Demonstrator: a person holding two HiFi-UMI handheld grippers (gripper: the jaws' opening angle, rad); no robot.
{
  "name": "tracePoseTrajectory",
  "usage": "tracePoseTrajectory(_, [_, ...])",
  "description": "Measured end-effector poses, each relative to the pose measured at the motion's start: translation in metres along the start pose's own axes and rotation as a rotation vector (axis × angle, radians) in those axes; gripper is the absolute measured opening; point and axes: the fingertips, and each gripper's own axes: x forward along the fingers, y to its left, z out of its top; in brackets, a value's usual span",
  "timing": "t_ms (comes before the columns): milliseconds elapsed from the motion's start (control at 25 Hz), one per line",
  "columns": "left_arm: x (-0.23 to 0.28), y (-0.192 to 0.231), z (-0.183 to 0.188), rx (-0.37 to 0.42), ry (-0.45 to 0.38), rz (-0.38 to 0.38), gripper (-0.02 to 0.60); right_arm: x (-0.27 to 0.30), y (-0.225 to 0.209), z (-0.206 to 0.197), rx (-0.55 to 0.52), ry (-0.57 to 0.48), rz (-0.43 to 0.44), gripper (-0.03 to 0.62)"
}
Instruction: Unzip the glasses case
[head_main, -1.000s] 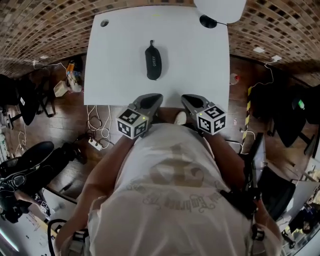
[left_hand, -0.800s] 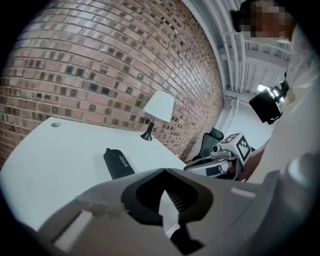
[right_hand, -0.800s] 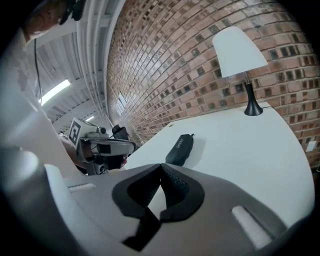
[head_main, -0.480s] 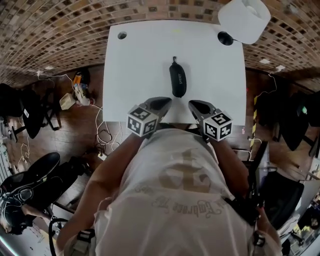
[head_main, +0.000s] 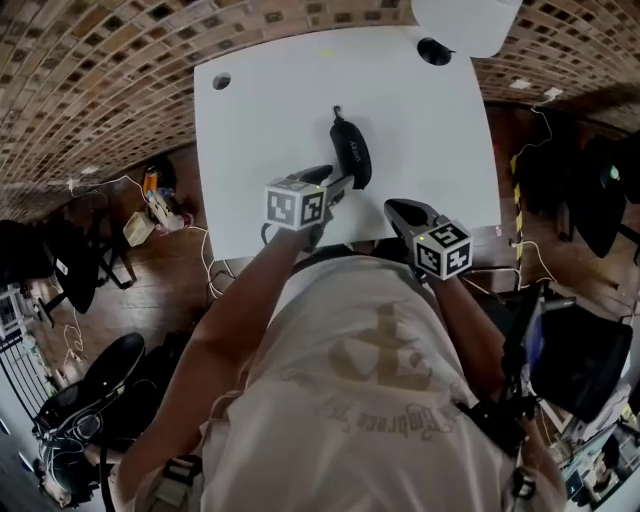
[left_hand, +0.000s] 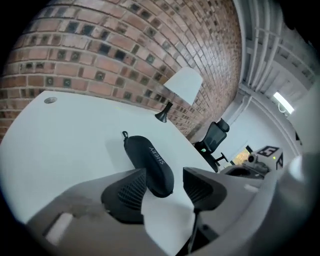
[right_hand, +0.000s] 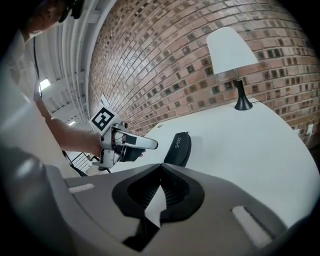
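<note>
Glasses case is lying on the white table, closed, black with white lettering, long axis pointing away from the person. A small pull loop is showing at its far end; the zip line itself is too dark to trace.

Left gripper is reaching over the table edge. Its jaws have just been opening and are now standing well apart, the case's near end sitting between them. The pads are not pressing on it, though the left pad is overlapping the case's edge in the left gripper view, so contact there is unclear.

Right gripper is hanging back at the near table edge, jaws closed together with nothing between them.

A lamp is standing at the table's far corner; the head view is cutting off its shade. The person's torso is blocking the near floor. A brick wall is running behind the table, cables are trailing on the wooden floor, and an office chair is standing off to the right.
</note>
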Motion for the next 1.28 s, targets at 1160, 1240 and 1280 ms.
tracePoseTrajectory(1160, [0.069, 0.025, -0.007, -0.454, 0.2, 0.158, 0.315, 0.044, -0.022, -0.041, -0.264, 0.231, 0.113, 0.009])
tracePoseTrajectory(1240, [0.069, 0.022, -0.01, -0.489, 0.197, 0.148, 0.313, 0.052, -0.018, -0.047, -0.291, 0.255, 0.115, 0.014])
tracePoseTrajectory(1280, [0.069, 0.021, -0.01, -0.501, 0.195, 0.147, 0.311, 0.055, -0.017, -0.049, -0.306, 0.265, 0.114, 0.026])
